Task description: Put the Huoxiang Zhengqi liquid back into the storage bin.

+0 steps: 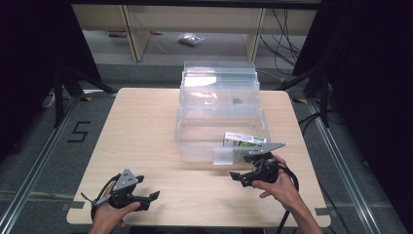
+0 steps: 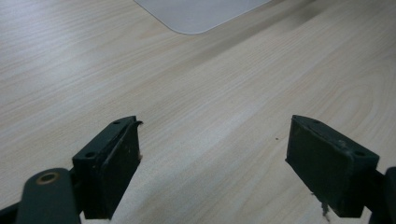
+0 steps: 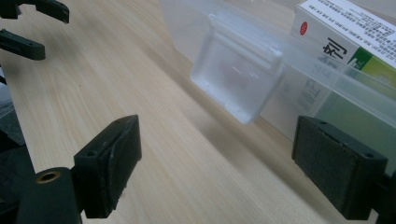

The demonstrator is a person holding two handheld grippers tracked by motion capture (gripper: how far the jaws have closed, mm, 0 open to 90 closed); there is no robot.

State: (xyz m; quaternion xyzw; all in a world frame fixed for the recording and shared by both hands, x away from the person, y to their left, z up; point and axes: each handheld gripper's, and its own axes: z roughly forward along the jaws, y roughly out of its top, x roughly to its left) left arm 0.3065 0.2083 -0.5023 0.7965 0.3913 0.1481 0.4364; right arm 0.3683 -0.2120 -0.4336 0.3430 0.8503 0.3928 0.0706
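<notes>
One clear plastic box (image 1: 220,122) with its lid tipped back is set on the middle of the wooden tabletop (image 1: 141,126). A small white and green carton (image 1: 244,141) is seen inside it, at the near right corner. The right gripper (image 1: 242,170) is held just in front of the box's latch (image 3: 237,72), jaws wide apart with nothing between them. The left gripper (image 1: 148,196) is held well apart, near the front left edge, jaws spread too. Grey floor (image 1: 39,161) is seen around the tabletop.
</notes>
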